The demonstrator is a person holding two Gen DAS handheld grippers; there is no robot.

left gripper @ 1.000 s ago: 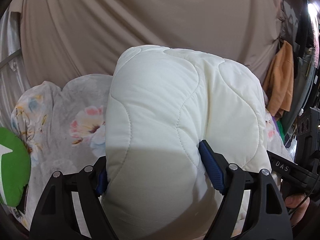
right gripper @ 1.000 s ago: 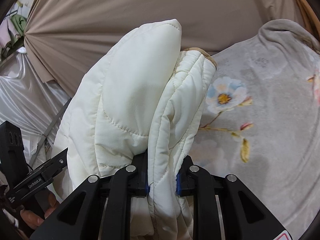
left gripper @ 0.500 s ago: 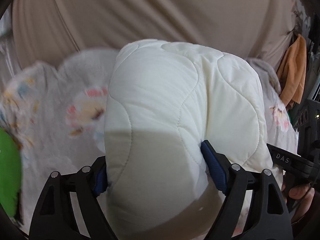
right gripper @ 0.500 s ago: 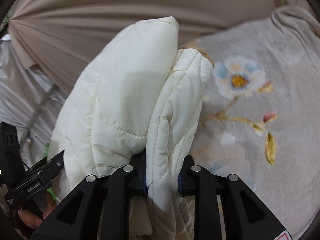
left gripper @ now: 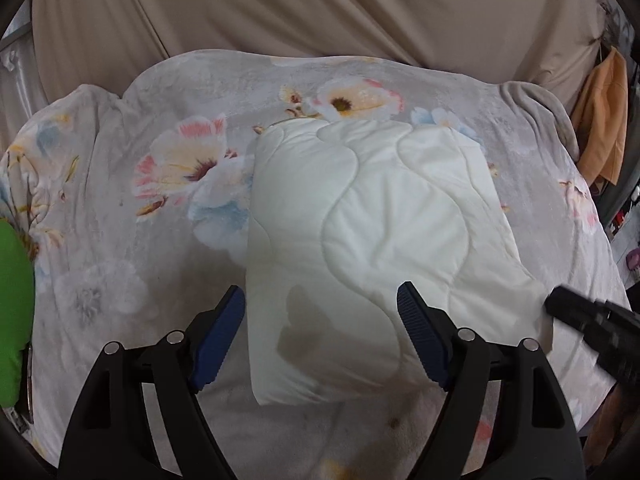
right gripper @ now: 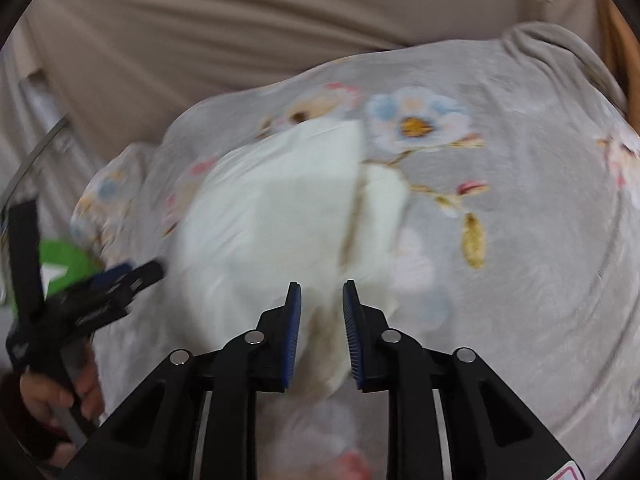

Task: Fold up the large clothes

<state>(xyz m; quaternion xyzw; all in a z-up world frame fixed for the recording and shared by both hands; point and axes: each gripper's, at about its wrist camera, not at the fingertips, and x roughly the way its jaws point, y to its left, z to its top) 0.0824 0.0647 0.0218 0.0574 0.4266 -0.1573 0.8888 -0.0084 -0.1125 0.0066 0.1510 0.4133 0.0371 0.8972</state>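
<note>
A folded cream quilted jacket lies on the grey floral blanket. My left gripper is open, its blue pads standing apart on either side of the jacket's near edge, above it. In the right wrist view the jacket is blurred. My right gripper is slightly open with the jacket's near corner between the pads, not pinched. The right gripper's tip also shows in the left wrist view at the jacket's right edge.
A green cushion lies at the blanket's left edge. A beige curtain hangs behind the bed. An orange garment hangs at the far right. The left gripper and the hand holding it show in the right wrist view.
Both grippers lowered the jacket onto the blanket and opened, letting it go. The jacket now lies flat instead of hanging bunched in the jaws.
</note>
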